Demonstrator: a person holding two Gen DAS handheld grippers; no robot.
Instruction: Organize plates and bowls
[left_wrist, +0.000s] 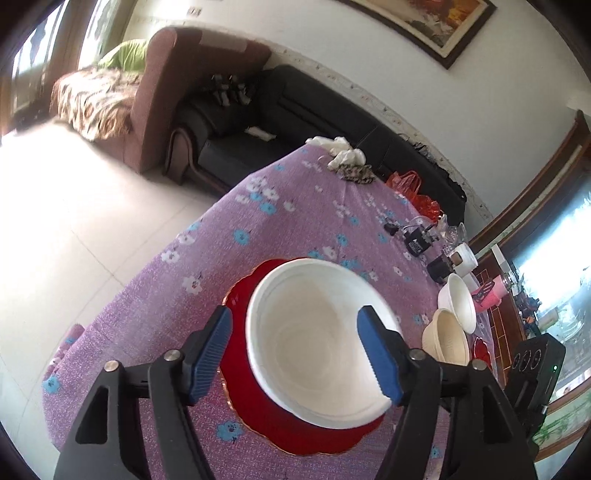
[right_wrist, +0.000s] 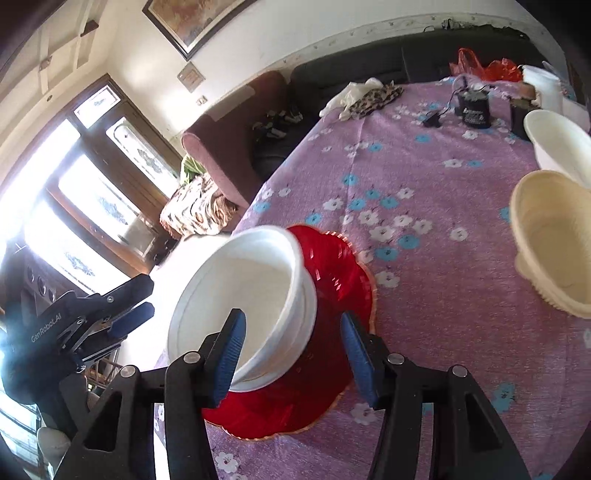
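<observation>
A white bowl (left_wrist: 314, 343) sits on a red scalloped plate (left_wrist: 258, 410) on the purple floral tablecloth. My left gripper (left_wrist: 299, 354) is open, with its blue fingers on either side of the bowl's near rim. In the right wrist view the same white bowl (right_wrist: 251, 295) looks like two nested bowls on the red plate (right_wrist: 332, 280). My right gripper (right_wrist: 291, 354) is open and straddles the bowl's near wall. A cream bowl (right_wrist: 550, 240) and another white bowl (right_wrist: 557, 144) stand to the right; they also show in the left wrist view (left_wrist: 447, 339), (left_wrist: 460, 301).
The table's far side holds a black charger (right_wrist: 474, 107), a white cup (left_wrist: 466, 258), a leopard-print cloth with white rags (right_wrist: 365, 96) and a red bag (right_wrist: 484, 66). Another red plate (left_wrist: 482, 350) peeks out behind the cream bowl. Sofas (left_wrist: 295, 107) stand beyond the table edge.
</observation>
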